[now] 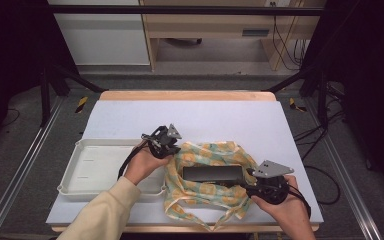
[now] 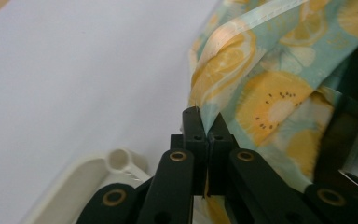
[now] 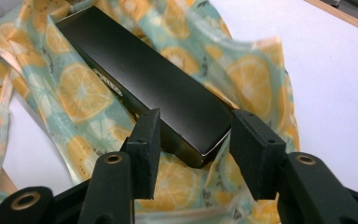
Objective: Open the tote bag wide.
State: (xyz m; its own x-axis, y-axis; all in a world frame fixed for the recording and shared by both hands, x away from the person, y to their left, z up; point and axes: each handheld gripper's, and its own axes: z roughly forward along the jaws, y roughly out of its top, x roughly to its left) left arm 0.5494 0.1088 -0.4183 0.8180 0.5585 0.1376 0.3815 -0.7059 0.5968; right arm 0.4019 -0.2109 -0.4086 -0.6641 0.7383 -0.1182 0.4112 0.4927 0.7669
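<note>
a black box [image 1: 213, 173] lies on a fruit-print cloth [image 1: 207, 192] near the front of the white table [image 1: 205, 120], with the cloth rumpled up around its sides. an empty white tray [image 1: 92, 167] sits just to the left of the cloth.

the left gripper [image 1: 166, 145] is at the cloth's back left part, just beside the tray. in the left gripper view its jaws are closed tight on a hemmed edge of the cloth [image 2: 242, 60], which rises in a fold straight out of the pinch. the tray's corner [image 2: 121, 161] shows just below.

the right gripper [image 1: 254, 181] is at the box's right end. in the right gripper view the box [image 3: 144, 79] runs away from the jaws, and its near end sits between the two pads [image 3: 145, 149]. the jaws stand apart, astride that end, and a gap seems to remain on each side, so i read them as open, not yet pressing.

the step in hand looks like wrapping the box: one edge of the cloth is caught and ready to be drawn over the top. the next move probably calls for the left hand to lift and carry that edge across the box while keeping the pinch, with the right gripper steadying the box end so it does not slide or tip with the cloth.
</note>
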